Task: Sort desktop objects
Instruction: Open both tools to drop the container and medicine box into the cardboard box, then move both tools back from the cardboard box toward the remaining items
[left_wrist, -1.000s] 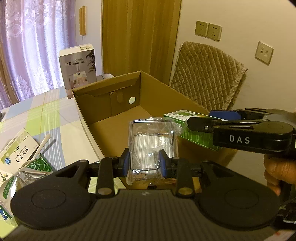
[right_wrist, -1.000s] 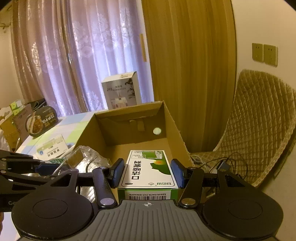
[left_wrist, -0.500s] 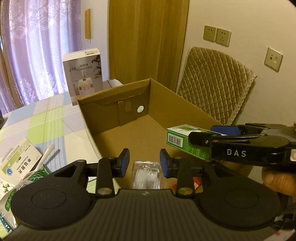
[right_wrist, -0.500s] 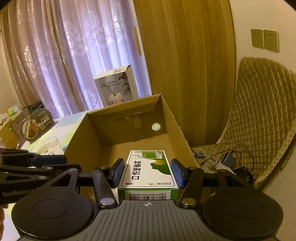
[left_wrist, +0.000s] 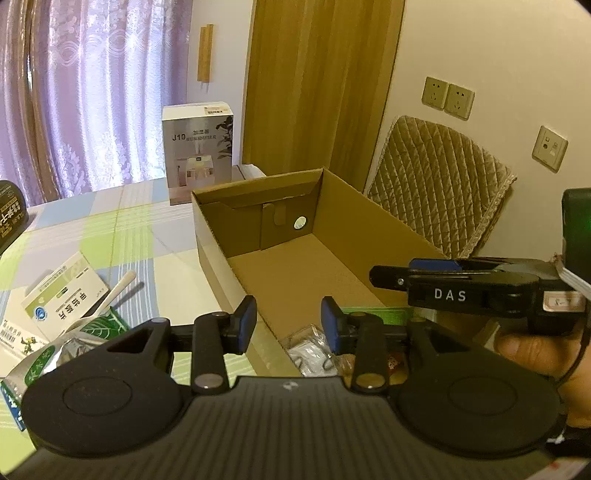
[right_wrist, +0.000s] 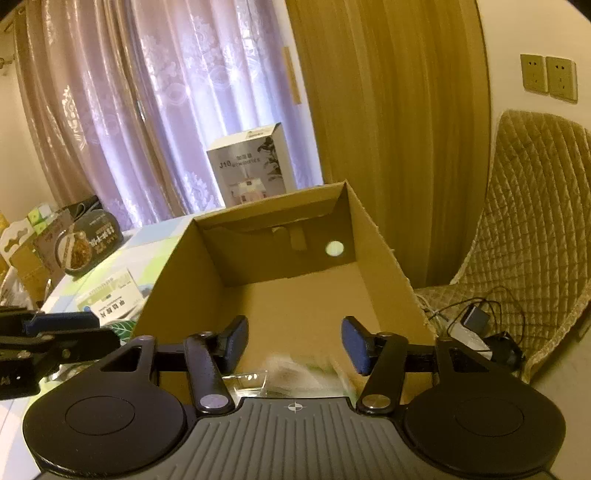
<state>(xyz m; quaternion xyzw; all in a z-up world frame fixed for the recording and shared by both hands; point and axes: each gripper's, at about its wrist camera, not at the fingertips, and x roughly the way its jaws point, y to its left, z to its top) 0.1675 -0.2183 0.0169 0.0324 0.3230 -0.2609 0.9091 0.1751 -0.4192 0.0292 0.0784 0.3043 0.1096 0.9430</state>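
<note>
An open cardboard box (left_wrist: 351, 210) (right_wrist: 373, 251) stands on the checked tablecloth. My left gripper (left_wrist: 288, 321) is open over the box's near left wall, with nothing between its blue pads. Below it a clear plastic packet (left_wrist: 308, 350) (right_wrist: 247, 380) lies on the box floor. My right gripper (right_wrist: 295, 343) is open above the box's near end. A green and white medicine box (right_wrist: 306, 371) shows blurred just under it, apart from the fingers; a strip of this medicine box (left_wrist: 376, 315) also shows in the left wrist view. Each camera catches the other gripper side-on: right gripper (left_wrist: 384, 275), left gripper (right_wrist: 92, 328).
A white medicine carton (left_wrist: 62, 299), a green leaf pouch (left_wrist: 44, 362) and a white spoon (left_wrist: 118, 290) lie left of the box. A humidifier box (left_wrist: 199, 147) stands behind. A dark food pack (right_wrist: 86, 243) sits far left. A quilted chair (right_wrist: 532, 229) with cables (right_wrist: 476, 321) is on the right.
My left gripper let go of the clear packet, which dropped into the box, then drew back. My right gripper has just opened and the green medicine box is falling from it.
</note>
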